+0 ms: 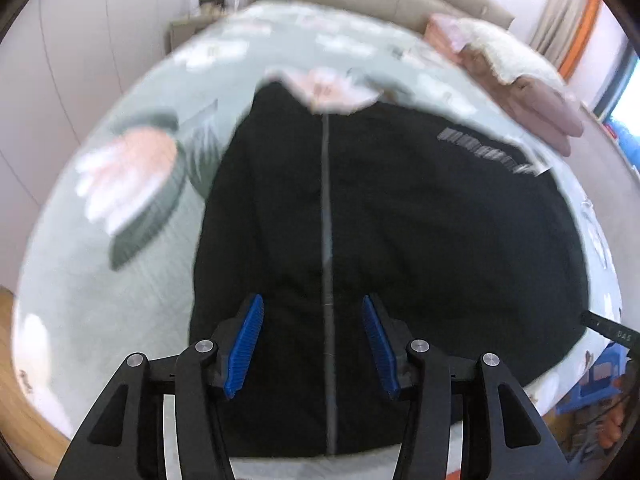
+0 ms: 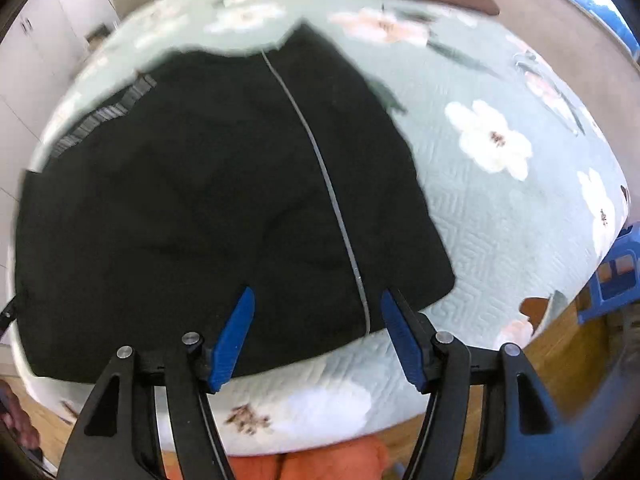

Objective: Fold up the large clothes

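Both hand-held grippers, left (image 1: 312, 340) and right (image 2: 316, 332), hung open and empty above the black zip-front jacket (image 1: 400, 220) spread flat on the floral quilted bed (image 2: 500, 220). I judged each should pinch a hem corner squarely, folding evenly along the zip.

Landmark: black jacket (image 2: 224, 200) flat on the bed.
Open: bare quilt (image 2: 500, 220) right of the jacket.
Blocked: folded blankets (image 1: 532, 92) beyond the jacket's far-right corner.
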Available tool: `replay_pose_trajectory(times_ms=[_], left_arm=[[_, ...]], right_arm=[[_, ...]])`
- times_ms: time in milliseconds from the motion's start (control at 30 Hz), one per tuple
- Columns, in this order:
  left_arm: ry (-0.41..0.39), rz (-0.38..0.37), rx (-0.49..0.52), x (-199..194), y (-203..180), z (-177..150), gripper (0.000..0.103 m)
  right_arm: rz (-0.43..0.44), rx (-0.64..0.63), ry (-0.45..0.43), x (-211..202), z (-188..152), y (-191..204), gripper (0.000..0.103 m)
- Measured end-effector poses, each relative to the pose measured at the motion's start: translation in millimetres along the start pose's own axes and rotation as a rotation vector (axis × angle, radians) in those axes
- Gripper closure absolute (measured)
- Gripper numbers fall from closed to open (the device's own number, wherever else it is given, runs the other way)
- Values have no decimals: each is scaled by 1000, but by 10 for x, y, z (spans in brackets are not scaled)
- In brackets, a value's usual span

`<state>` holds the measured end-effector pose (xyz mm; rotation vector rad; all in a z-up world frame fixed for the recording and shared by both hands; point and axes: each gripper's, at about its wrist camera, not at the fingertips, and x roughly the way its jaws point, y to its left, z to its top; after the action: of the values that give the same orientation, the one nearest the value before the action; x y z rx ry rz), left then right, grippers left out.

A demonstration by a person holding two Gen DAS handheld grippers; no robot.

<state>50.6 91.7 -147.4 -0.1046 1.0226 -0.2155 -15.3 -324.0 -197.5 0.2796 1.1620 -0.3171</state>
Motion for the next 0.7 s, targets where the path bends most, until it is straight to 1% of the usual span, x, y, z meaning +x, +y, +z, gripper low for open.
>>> replay_pose_trajectory(times_ms=[67,167,200,233,267,300,333,367,467,600,700], left_arm=[[-84,3,34,-364,-135,18,50],[-206,35,117,-935,-393,96,50],[-257,50,151,-1177,-490,126,50],[-284,62,167,-1315,-557,155,47],[-324,80,193,-1537,-633,175,43],[-350,88,206,-1672,-672,186,36],[-379,91,216,-1810,-711,194,33],[-407,90,218,-1964,-739,185,32],[-462,62,204,-2347,-731,178,30],[-483,47,187,-2633,-710,190,30],[-507,75,185,-2765,-706,161,30]], right_arm=[[13,-14,-59,-317,-44,69,33],[14,-67,-162,-840,-98,258,32],[14,-86,-200,-1033,-110,344,29],[18,-104,-238,-1222,-134,418,28],[19,-109,-260,-1374,-109,493,23],[20,-114,-298,-1560,-144,579,19],[21,-115,-323,-1704,-141,647,19],[28,-118,-354,-1862,-176,704,18],[52,-132,-412,-2174,-271,846,18],[64,-141,-463,-2458,-376,987,13],[80,-148,-487,-2606,-422,1085,13]])
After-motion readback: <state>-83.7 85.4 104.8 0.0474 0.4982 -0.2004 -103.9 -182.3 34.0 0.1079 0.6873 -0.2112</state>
